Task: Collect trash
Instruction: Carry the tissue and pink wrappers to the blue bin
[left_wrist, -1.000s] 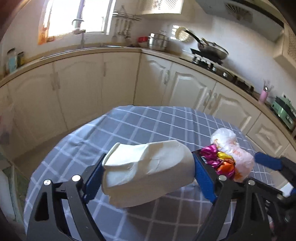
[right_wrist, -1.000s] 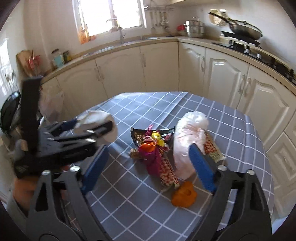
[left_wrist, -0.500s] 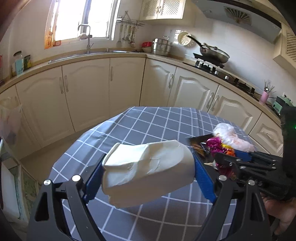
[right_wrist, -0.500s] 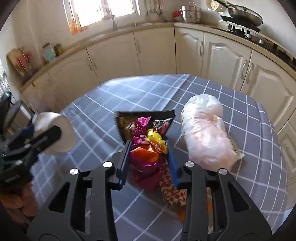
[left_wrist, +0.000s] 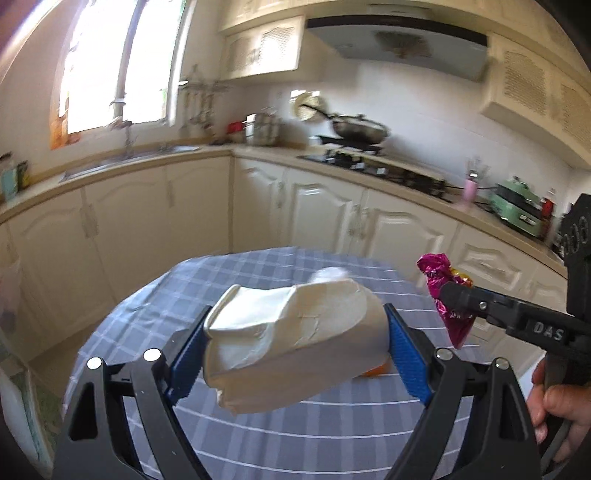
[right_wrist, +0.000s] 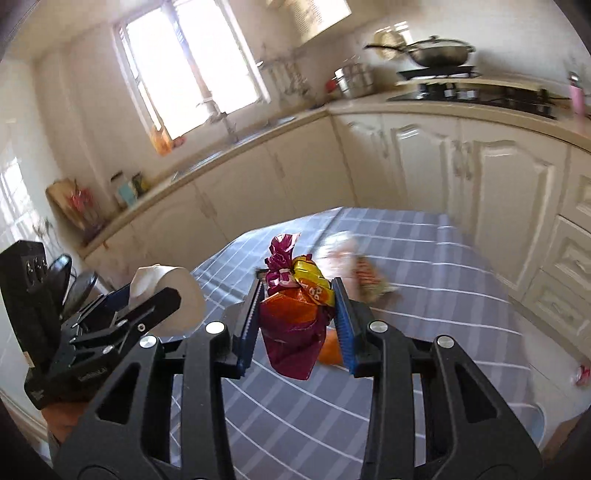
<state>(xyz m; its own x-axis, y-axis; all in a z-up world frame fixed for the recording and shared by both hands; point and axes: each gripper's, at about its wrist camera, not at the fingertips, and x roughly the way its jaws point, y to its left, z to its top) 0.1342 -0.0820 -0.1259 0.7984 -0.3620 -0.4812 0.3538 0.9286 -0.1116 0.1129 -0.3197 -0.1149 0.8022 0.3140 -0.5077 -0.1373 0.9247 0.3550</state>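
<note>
Hovering above the bench (right_wrist: 424, 295), two tools are each pinching one piece: left tool (left_wrist: 295, 343) a white carton (left_wrist: 291, 339), right tool (right_wrist: 295, 317) a wrapper bundle (right_wrist: 295, 321).

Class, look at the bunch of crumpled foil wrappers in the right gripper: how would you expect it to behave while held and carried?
The wrapper bunch probably weighs little: it hangs clear of the table with only the right gripper pinching its middle. It looks floppy and crushable, since it is creased and its purple tail droops below the pads. Its glossy foil may slip, and loose pieces might drop out.
</note>
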